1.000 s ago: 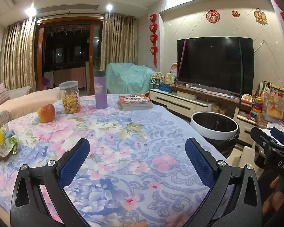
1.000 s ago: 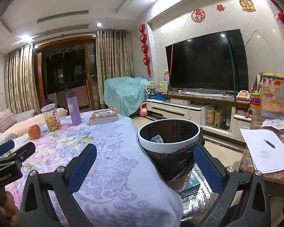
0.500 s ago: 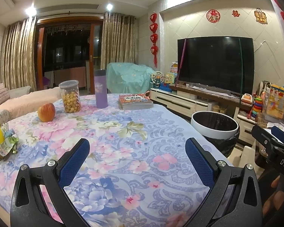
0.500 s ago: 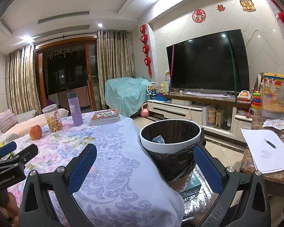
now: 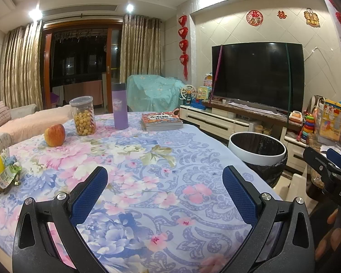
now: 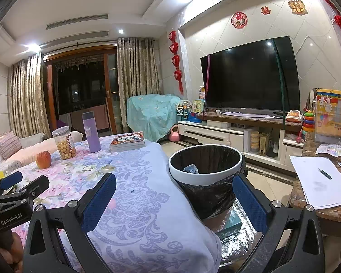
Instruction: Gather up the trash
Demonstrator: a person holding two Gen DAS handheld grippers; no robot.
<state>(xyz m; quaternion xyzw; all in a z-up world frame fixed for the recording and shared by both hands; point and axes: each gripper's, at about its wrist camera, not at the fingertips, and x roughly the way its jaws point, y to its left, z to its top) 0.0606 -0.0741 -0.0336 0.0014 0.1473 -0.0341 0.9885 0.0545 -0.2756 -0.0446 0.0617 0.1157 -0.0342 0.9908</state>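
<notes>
both hand-held grippers empty, wrappers waiting at the bench's left edge

we hold the left hand-held gripper [image 5: 164, 188] low over the floral tablecloth [image 5: 134, 163], its blue pads spread wide with nothing between them. the right hand-held gripper [image 6: 174, 195] is likewise released and empty, pointed toward the bin [image 6: 205, 162], which stands just beside the bench's right edge and is lined with a black bag; one crumpled blue scrap [image 6: 191, 168] already lies inside

the trash we judge still to collect is the small heap of green and yellow wrappers [image 5: 4, 175] at the far left of the bench, well apart from the bin. to do this well, we would swing the left hand-held gripper toward that heap, come down with the pads straddling one crinkled piece, and pinch it without catching the cloth, which looks loose enough to bunch

the apple [image 5: 55, 135], snack jar [image 5: 83, 116], purple flask [image 5: 120, 105] and stack of books [image 5: 161, 121] at the far side are not trash and should stay. the room is a lit living room with a dark television [image 5: 258, 75], gold curtains and toys along the cabinet
</notes>
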